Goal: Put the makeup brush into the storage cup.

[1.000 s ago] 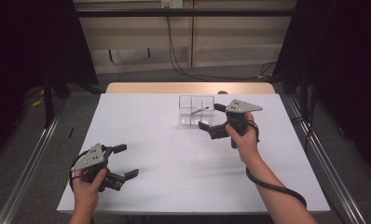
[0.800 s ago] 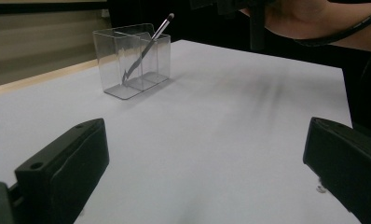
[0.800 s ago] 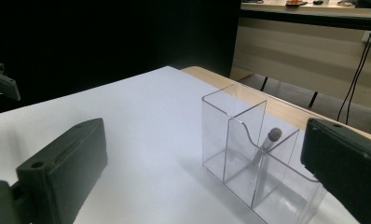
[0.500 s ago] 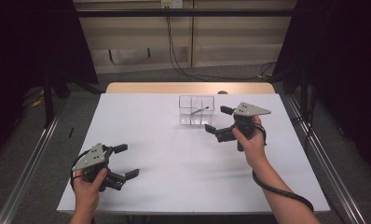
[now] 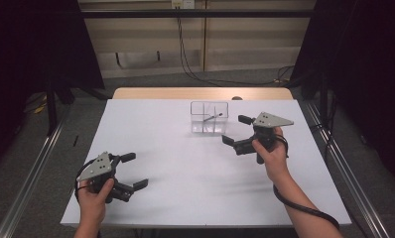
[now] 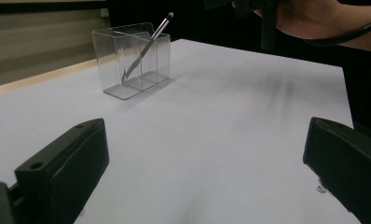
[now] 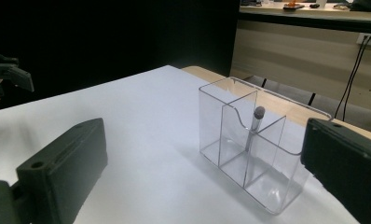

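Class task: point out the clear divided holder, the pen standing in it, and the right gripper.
clear holder (image 7: 230,140): right gripper view, front wall.
pen (image 6: 161,26): left gripper view, upper shaft.
right gripper (image 5: 236,130): high view, between its open jaws.

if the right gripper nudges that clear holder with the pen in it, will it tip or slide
The clear holder looks thin-walled and light with a flat base, so it would probably slide on the smooth white table. The leaning pen might rattle or shift. A high push could tip it.

White-topped bench (image 5: 175,163) with a wooden far edge, grey carpet floor (image 5: 81,124), beige panelled wall (image 5: 235,44) behind, black cables (image 5: 185,59) hanging down, dark curtains (image 5: 32,49) either side
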A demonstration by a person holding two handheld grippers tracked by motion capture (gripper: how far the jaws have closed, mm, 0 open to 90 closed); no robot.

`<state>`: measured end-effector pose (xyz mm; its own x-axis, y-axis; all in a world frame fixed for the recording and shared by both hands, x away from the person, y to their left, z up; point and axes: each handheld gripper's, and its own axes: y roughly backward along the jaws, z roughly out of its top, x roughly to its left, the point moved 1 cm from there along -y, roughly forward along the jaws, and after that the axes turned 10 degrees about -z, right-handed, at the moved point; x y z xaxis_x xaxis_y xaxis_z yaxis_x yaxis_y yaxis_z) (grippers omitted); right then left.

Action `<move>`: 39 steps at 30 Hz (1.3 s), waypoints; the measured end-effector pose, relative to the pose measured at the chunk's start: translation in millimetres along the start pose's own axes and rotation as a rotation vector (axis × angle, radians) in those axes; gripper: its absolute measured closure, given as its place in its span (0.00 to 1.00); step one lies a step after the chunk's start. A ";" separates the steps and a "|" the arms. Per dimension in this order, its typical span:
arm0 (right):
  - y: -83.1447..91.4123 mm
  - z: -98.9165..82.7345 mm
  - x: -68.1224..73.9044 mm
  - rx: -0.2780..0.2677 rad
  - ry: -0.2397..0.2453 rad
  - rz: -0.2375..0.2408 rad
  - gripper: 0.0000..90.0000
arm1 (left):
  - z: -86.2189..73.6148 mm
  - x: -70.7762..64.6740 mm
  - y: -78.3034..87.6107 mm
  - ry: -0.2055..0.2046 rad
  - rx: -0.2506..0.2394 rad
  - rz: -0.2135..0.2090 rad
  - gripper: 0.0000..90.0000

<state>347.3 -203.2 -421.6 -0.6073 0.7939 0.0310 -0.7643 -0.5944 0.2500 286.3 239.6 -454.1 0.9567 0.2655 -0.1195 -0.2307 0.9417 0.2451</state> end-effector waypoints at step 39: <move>35.1 -16.9 -2.6 -0.005 0.026 0.009 0.00 | 0.3 0.5 -1.5 -0.004 0.000 0.002 0.00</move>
<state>318.4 -228.3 -429.3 -0.6197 0.7848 0.0077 -0.7597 -0.6024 0.2448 287.2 238.4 -454.2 0.9568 0.2667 -0.1155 -0.2328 0.9412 0.2449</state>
